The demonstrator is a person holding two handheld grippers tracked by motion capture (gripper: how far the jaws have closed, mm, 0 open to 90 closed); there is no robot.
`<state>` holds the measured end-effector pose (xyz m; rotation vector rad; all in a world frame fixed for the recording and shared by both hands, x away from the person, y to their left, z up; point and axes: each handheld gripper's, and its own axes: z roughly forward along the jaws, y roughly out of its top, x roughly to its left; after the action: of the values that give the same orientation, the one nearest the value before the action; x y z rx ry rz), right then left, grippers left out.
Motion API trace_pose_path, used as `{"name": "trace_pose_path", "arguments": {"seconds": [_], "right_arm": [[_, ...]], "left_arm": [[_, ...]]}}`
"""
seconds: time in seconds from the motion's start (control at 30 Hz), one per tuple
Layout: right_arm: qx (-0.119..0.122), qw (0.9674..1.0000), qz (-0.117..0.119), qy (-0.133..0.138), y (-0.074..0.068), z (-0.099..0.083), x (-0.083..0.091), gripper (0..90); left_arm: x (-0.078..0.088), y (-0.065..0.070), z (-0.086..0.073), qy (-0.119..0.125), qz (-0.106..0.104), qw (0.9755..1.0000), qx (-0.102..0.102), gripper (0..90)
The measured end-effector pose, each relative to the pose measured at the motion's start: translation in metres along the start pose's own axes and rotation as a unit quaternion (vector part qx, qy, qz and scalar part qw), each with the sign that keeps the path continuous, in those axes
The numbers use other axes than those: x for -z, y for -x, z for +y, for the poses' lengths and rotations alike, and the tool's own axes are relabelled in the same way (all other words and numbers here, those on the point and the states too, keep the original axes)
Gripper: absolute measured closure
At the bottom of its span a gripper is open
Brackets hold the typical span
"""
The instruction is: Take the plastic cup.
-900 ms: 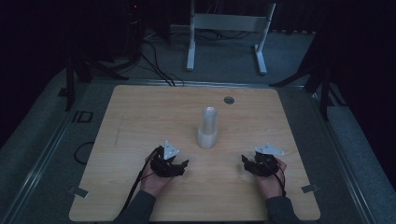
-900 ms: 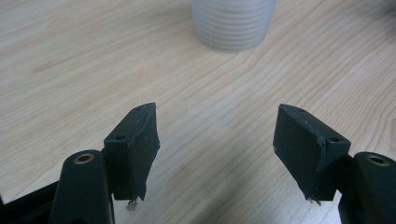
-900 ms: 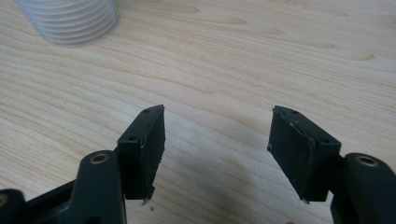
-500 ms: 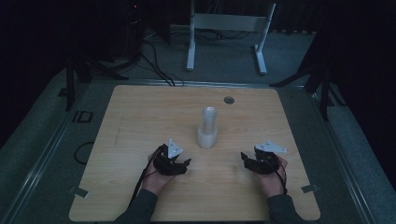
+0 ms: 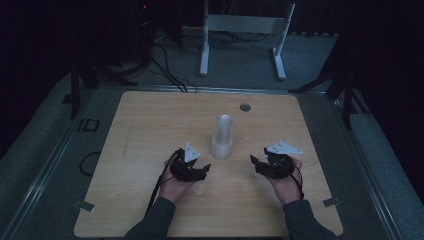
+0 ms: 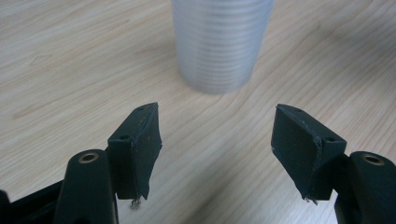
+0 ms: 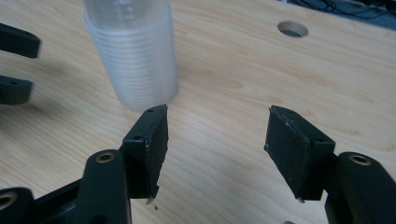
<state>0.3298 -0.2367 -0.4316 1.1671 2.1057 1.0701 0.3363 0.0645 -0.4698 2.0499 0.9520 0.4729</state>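
Reaching toward the cup stack (image 5: pixel 223 136) from both sides, the person is bringing the left gripper (image 5: pixel 203 169) and the right gripper (image 5: pixel 255 162) in low over the table (image 5: pixel 150 130). This looks like the approach step, before any grip. Both sets of jaws are standing apart with nothing between them, as the left gripper (image 6: pixel 215 140) and right gripper (image 7: pixel 217 140) views show. The stack is standing upright near the middle of the table, between the two grippers and a little beyond them; in the left gripper view it (image 6: pixel 219 44) is sitting straight ahead of the jaws, not yet touched. The next move is probably calling for one gripper to close on the base while the other is lifting a cup off the top. Counting: one stack, its cups too many and too blurred to number, two grippers, one round hole (image 5: pixel 245 107) in the tabletop.
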Motion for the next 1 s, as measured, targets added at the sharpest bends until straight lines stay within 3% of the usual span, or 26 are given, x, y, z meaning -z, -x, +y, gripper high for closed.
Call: {"name": "trace_pose_path", "arguments": {"seconds": [0.17, 0.23, 0.4, 0.73, 1.0], "right_arm": [[0.006, 0.9999, 0.007, 0.006, -0.002, 0.012, 0.001, 38.8], [0.006, 0.9999, 0.012, 0.008, -0.002, 0.016, 0.001, 39.2], [0.011, 0.9996, 0.020, 0.017, -0.005, 0.027, 0.003, 39.9], [0.024, 0.9986, 0.032, 0.033, -0.010, 0.052, 0.005, 39.9], [0.028, 0.9978, 0.044, 0.040, -0.016, 0.068, 0.001, 39.5]], "left_arm": [[-0.004, -0.003, 0.011, 0.005, -0.015, 0.9998, 0.011, 31.7], [-0.006, -0.005, 0.016, -0.002, -0.021, 0.9997, 0.010, 33.4], [-0.011, -0.006, 0.022, 0.006, -0.023, 0.9997, 0.008, 31.5], [-0.019, -0.005, 0.034, 0.015, -0.008, 0.9999, 0.004, 25.6], [-0.026, -0.003, 0.042, 0.034, -0.013, 0.9993, 0.003, 18.0]]}}
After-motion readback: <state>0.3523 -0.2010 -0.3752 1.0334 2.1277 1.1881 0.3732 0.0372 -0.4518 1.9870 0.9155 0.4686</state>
